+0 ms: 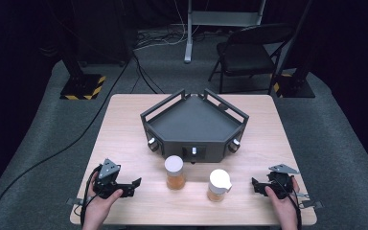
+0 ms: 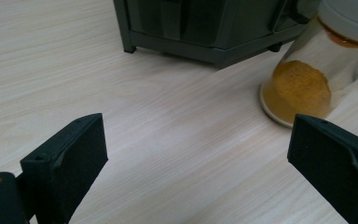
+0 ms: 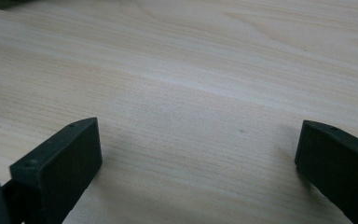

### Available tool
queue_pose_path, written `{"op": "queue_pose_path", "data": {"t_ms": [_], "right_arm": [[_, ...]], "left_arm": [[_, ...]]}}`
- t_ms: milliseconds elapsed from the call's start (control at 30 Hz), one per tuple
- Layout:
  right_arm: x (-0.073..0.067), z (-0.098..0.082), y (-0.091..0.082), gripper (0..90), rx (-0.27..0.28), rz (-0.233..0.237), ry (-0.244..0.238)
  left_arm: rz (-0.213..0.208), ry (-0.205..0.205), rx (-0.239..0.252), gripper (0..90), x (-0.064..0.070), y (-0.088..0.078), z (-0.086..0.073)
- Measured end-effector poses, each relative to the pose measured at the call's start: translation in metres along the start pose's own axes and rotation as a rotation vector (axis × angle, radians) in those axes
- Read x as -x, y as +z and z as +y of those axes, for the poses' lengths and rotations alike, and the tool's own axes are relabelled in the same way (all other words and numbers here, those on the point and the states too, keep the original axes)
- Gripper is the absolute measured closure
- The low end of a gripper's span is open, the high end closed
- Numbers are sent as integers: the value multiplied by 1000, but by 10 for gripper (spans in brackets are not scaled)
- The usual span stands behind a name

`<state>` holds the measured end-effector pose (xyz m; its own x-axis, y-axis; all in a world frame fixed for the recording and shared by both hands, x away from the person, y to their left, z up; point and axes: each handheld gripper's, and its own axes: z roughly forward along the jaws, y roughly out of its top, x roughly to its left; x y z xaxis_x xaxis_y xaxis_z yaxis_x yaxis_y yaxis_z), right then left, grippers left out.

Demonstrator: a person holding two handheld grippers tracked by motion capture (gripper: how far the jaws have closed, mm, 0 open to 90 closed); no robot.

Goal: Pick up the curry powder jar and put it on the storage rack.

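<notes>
While the wooden tabletop (image 1: 124, 120) carries a dark tray (image 1: 194, 125) beyond both sets of jaws, two powder jars (image 1: 175, 171) (image 1: 219, 184) stand between them; left gripper (image 1: 133, 184) and right gripper (image 1: 255, 184) gape wide, holding nothing.

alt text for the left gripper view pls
The left gripper has its two black jaws spread wide over bare pale wooden table. A clear jar of orange powder stands ahead on the right, beside a dark tray's base.
</notes>
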<state>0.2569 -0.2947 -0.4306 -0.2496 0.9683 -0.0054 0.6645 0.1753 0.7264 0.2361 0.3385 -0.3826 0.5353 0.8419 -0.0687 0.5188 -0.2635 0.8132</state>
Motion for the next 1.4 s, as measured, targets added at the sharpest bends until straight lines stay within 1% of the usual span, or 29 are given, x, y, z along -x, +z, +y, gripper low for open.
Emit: {"op": "queue_pose_path", "data": {"t_ms": [200,333,400,500,633,833,1067,1167,1400], "right_arm": [[0,0,0,0,0,0,0],[0,0,0,0,0,2,-1],[1,0,0,0,0,2,-3],[1,0,0,0,0,3,-4],[1,0,0,0,0,3,-4],[1,0,0,0,0,3,-4],[1,0,0,0,0,5,-6],[2,0,0,0,0,5,-7],[2,0,0,0,0,5,-7]], "left_arm": [[-22,22,4,41,8,0,4],[-37,27,12,41,12,0,5],[-51,32,15,40,13,1,5],[-67,30,15,41,14,5,5],[-84,43,10,41,18,10,8],[-106,67,15,42,25,14,11],[-134,83,20,43,31,22,15],[-145,95,23,44,37,26,18],[-163,106,34,46,44,34,25]]}}
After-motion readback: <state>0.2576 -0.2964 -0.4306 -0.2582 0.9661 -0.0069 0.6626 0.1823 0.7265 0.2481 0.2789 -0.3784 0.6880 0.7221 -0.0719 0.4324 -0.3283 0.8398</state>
